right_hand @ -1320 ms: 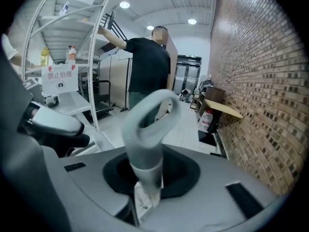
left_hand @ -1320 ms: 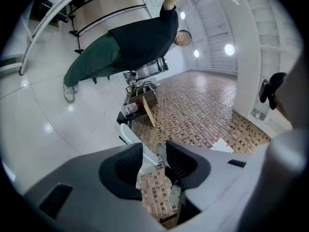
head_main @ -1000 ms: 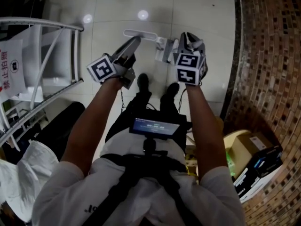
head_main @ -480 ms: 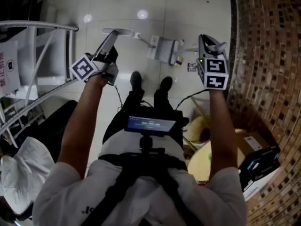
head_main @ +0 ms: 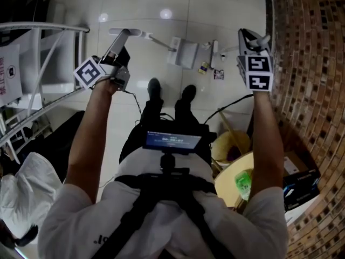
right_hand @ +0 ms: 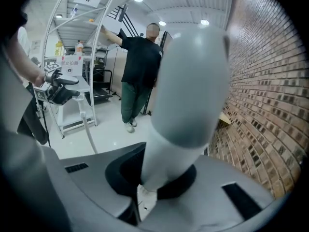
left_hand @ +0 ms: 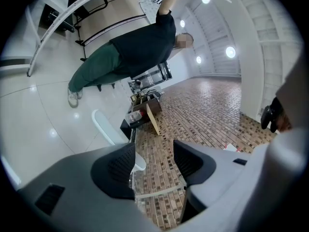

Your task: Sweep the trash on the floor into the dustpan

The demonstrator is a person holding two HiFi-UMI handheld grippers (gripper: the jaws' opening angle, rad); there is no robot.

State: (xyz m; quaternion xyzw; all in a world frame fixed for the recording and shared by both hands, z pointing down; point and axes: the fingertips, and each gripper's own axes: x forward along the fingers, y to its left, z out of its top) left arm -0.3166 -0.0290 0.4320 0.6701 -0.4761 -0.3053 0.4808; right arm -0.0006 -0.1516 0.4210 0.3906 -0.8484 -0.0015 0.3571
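Checked left gripper view first: left gripper (left_hand: 153,161) released, jaws apart and just opening wider, brick pattern showing through the gap. Noted there a white bar (left_hand: 108,129) running behind the left pad (left_hand: 116,170); contact with that pad not clear at this angle, possibly none. Seen from the head view only: same bar up and left of the dustpan (head_main: 183,54), joined to it by a thin white shaft (head_main: 160,42). Found in right gripper view what the head view hides: right gripper (right_hand: 161,178) clenched on a thick grey handle (right_hand: 188,95) narrowing to white at the pads. Located the trash (head_main: 204,68), two small printed scraps, on the floor just right of the dustpan, outside it; shown in the head view alone. Recorded a bystander (right_hand: 140,66) in dark top and green trousers in both gripper views, beyond the dustpan.

Compared with a second ago: left gripper farther left of the dustpan, bar carried along, shaft drawn out longer. Right gripper, then directly beside the dustpan, now well right of it and close to the wall; scraps uncovered.

Surface: glossy pale tile floor (head_main: 226,9) with lamp reflections. Left of the dustpan, a white tube rack (head_main: 59,63); right of it, a curved brick wall (head_main: 307,63).
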